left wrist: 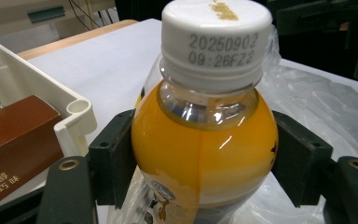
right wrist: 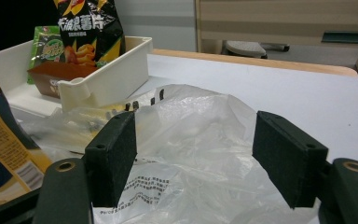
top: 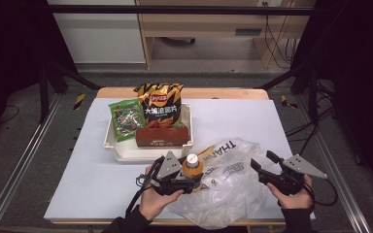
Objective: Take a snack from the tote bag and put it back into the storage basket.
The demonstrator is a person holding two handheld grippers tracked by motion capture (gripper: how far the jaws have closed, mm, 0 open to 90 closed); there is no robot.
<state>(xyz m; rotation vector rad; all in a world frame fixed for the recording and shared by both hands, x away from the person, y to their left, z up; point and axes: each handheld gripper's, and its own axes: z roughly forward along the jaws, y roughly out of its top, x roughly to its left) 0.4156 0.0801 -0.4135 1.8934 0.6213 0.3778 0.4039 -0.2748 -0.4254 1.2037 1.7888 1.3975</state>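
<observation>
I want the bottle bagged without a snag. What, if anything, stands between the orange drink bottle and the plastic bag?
Nothing visible does. The bottle sits between the left gripper pads, and the plastic bag lies right beside and beneath it. The right gripper stands open over the bag.

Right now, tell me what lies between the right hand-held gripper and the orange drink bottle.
In the high view, crumpled clear plastic bag fills the stretch between the right hand-held gripper and the orange drink bottle; nothing else lies there.

The bottle (left wrist: 204, 135) bottom is cut off by the frame edge.
</observation>
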